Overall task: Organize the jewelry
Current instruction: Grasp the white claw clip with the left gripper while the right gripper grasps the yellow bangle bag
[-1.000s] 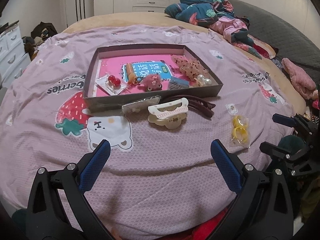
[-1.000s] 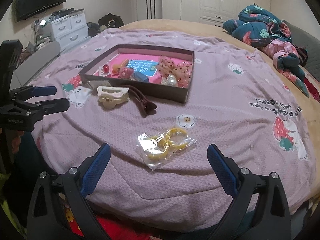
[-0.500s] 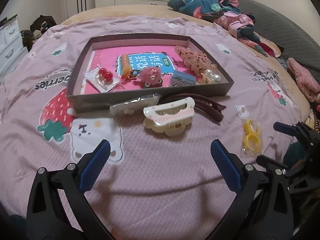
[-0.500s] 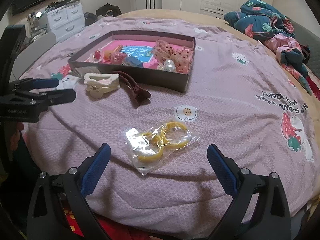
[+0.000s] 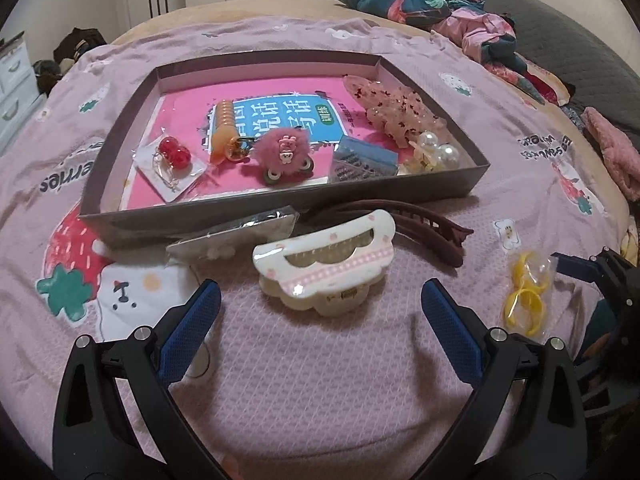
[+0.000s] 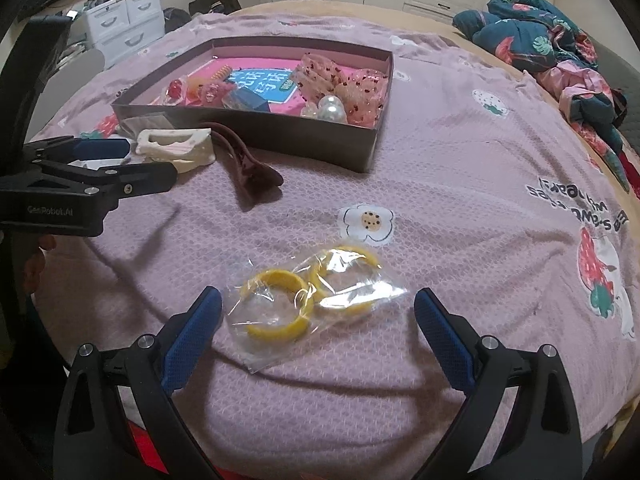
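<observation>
Jewelry outside box: cream claw clip (image 5: 325, 266) at box (image 5: 280, 216) front wall, between wide-open, empty left gripper (image 5: 320, 312) jaws. Bagged yellow hoops (image 6: 310, 294) on bed (image 6: 460, 200) between right gripper (image 6: 316, 316) jaws, likewise wide, empty. Risks: slick bag squirting from pinch; clip snagging maroon clip (image 5: 424, 228) alongside.

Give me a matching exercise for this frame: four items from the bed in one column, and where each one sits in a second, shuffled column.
Items:
1. cream claw clip
2. yellow rings bag
3. pearl clip
4. red bead card

Places:
A. box, its left part in the left view
B. bedspread, before the open right hand-held gripper
C. box, right front corner in the left view
D. bedspread, before the open left hand-held gripper

Pairs: 1-D, 2-B, 3-C, 4-A
</observation>
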The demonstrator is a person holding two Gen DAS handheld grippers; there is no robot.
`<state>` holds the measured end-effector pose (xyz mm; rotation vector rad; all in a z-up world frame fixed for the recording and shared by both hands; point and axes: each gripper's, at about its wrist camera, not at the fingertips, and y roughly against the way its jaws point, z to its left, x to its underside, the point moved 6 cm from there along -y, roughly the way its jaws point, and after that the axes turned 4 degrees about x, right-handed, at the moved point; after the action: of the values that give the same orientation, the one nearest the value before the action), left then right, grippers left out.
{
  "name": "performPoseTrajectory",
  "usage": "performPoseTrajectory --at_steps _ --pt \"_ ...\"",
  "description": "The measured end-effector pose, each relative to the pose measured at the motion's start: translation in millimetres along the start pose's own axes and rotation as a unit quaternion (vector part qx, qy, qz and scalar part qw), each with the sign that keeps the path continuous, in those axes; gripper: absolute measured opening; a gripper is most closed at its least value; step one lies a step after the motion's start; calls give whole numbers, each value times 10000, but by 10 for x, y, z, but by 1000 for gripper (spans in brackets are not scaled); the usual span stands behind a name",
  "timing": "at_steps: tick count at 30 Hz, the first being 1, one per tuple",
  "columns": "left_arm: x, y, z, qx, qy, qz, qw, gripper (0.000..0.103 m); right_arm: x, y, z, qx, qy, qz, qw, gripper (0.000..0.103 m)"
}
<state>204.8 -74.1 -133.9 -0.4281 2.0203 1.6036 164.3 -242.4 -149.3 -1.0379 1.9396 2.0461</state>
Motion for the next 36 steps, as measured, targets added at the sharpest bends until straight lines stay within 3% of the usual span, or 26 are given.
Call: performPoseTrajectory --at_steps 9,14,36 --pt "-68 -144 -22 86 120 37 9999 93 -48 -42 52 -66 83 -112 9999 91" --pt "-98 -188 -29 -19 157 30 9999 64 -28 6 51 -152 -50 -237 9996 89" --pt "208 379 19 325 151 -222 9991 64 -2 369 108 -370 -213 -648 9970 88"
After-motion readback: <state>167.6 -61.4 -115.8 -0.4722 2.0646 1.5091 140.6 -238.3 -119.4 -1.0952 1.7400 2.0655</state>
